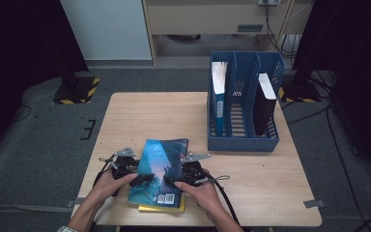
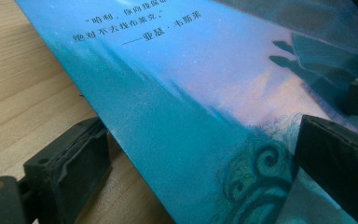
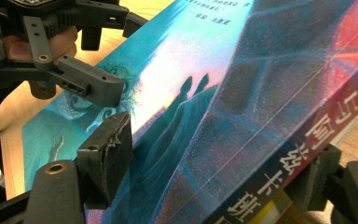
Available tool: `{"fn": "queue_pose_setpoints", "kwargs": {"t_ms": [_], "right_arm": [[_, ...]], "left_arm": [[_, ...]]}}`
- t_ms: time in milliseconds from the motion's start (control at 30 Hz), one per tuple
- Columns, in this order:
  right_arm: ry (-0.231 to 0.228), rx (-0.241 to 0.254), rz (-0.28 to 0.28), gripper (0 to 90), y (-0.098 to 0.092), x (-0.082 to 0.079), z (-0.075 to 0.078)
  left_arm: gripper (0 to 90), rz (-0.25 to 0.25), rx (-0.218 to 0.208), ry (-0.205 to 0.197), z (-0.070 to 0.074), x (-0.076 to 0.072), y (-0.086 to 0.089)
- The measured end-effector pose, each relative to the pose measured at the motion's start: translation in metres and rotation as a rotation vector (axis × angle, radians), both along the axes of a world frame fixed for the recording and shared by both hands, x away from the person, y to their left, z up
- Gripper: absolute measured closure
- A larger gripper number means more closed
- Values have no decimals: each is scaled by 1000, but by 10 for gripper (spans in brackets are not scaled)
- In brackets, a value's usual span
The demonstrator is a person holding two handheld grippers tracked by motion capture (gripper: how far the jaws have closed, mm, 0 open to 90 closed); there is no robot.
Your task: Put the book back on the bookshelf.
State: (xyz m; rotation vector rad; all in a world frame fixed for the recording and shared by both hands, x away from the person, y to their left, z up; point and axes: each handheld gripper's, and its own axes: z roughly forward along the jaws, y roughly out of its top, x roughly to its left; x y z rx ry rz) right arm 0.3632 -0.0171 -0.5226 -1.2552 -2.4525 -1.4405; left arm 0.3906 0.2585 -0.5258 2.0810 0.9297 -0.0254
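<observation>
A thick book with a teal-blue cover (image 1: 160, 164) lies on a thin yellow book (image 1: 147, 209) near the table's front edge. My left gripper (image 1: 145, 178) straddles its left edge; in the left gripper view (image 2: 205, 149) one jaw sits under that edge and the other presses on the cover (image 2: 177, 107). My right gripper (image 1: 170, 181) is shut across the spine side. In the right gripper view (image 3: 219, 163) one jaw rests on the cover (image 3: 177, 140), the other under the spine. That side looks tilted up off the yellow book (image 3: 279, 207).
A blue three-slot file rack (image 1: 244, 142) stands at the table's back right. A blue-spined book (image 1: 218, 92) is in its left slot and a black book (image 1: 265, 101) in its right slot. Bare wooden table (image 1: 145, 116) stretches behind and to the right.
</observation>
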Motion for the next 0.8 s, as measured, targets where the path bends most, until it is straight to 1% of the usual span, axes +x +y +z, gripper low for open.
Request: {"fn": "queue_pose_setpoints", "kwargs": {"t_ms": [33, 100, 167, 233, 267, 300, 400, 500, 533, 667, 700, 800], "right_arm": [[3, -1, 1, 262, 0, 0, 0], [1, -7, 4, 265, 0, 1, 1], [2, -17, 8, 275, 1, 1, 2], [9, -26, 10, 287, 1, 2, 3], [12, -33, 12, 302, 1, 3, 4], [26, -34, 14, 322, 1, 5, 5], [46, -41, 28, 370, 3, 8, 8], [39, -51, 39, 430, 7, 11, 14], [30, -57, 42, 443, 8, 12, 16], [42, -67, 47, 476, 10, 16, 21], [41, -74, 49, 482, 11, 17, 22], [41, -81, 53, 499, 12, 19, 25]], "left_arm": [[31, -1, 8, 5, 1, 0, 0], [68, 6, 31, 1, 6, 1, 0], [102, 20, 31, 8, 7, 1, 1], [185, 48, 18, 12, 9, 2, 5], [227, 53, 18, 8, 11, 2, 7], [264, 59, 19, 5, 12, 2, 7], [345, 71, 36, -18, 16, 1, 8], [428, 82, 53, -25, 21, 1, 8], [442, 85, 53, -21, 21, 1, 9], [489, 88, 62, -14, 25, 2, 13], [506, 94, 62, -10, 26, 2, 13], [543, 91, 72, -8, 29, 3, 15]]}}
